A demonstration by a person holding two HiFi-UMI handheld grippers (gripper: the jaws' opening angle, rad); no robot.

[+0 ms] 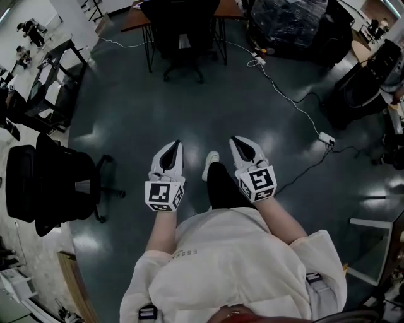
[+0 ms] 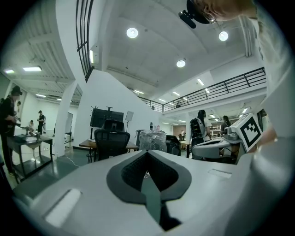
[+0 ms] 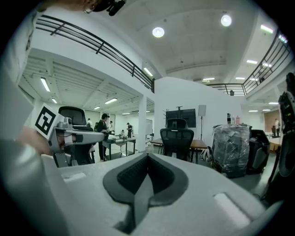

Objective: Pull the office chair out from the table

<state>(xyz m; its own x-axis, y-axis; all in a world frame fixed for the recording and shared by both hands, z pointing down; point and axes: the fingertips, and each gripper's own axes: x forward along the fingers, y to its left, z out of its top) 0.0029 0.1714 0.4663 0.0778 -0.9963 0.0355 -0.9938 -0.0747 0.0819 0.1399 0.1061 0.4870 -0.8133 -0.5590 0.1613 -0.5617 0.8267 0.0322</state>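
Note:
A black office chair (image 1: 180, 35) stands tucked under a brown table (image 1: 136, 19) at the far end of the room, well ahead of me. The same chair (image 2: 111, 140) shows left of centre in the left gripper view, and the chair (image 3: 179, 140) sits at the table (image 3: 203, 144) in the right gripper view. My left gripper (image 1: 175, 146) and right gripper (image 1: 235, 140) are held side by side above the dark floor, far from the chair. Both are shut with nothing between their jaws.
Another black chair (image 1: 53, 186) stands close on my left. A white cable (image 1: 287, 94) runs across the floor to a power strip (image 1: 326, 137) on the right. A plastic-wrapped bundle (image 1: 287, 22) sits right of the table. People stand at desks (image 1: 57, 69) at far left.

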